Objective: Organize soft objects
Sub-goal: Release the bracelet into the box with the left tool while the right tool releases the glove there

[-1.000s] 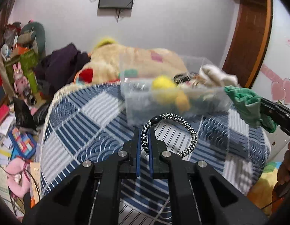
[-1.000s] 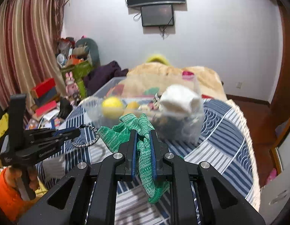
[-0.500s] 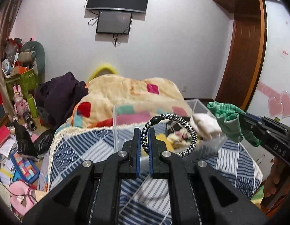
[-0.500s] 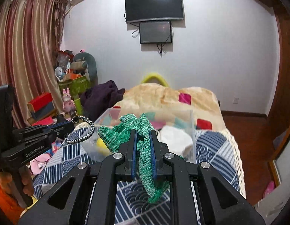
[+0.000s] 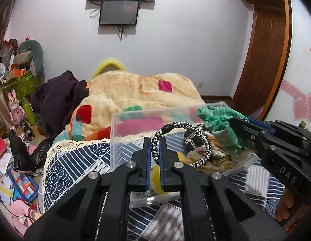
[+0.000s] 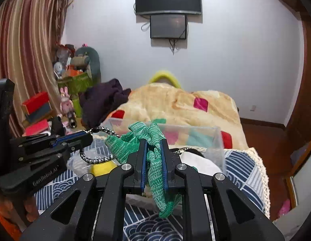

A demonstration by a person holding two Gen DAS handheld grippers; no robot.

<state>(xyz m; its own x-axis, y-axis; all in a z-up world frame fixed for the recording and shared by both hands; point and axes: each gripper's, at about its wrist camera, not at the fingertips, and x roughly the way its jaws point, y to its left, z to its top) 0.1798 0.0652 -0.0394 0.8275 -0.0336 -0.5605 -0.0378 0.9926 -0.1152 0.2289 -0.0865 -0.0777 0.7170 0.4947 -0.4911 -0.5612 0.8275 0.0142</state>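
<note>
While two grippers are hovering over one clear plastic bin (image 5: 123, 136) on the blue patterned bedspread (image 5: 75, 160), each is carrying a single item. The left gripper (image 5: 154, 150) is clamping one black-and-white braided loop (image 5: 203, 138), which is sticking out ahead and to the right of its fingers, above the bin's near half. The right gripper (image 6: 153, 156) is pinching one green knitted cloth (image 6: 135, 140); folds are bunching above the fingertips and a tail is drooping beneath them, over the bin's right end. Inside the bin, one yellow ball (image 6: 102, 167) and one white soft bundle (image 6: 201, 163) are lying among smaller things too jumbled to count. The two grippers are sitting near each other, loop and cloth almost touching. Bedspread is showing on both sides of the bin, its lace edge (image 6: 259, 164) running along the right.
</note>
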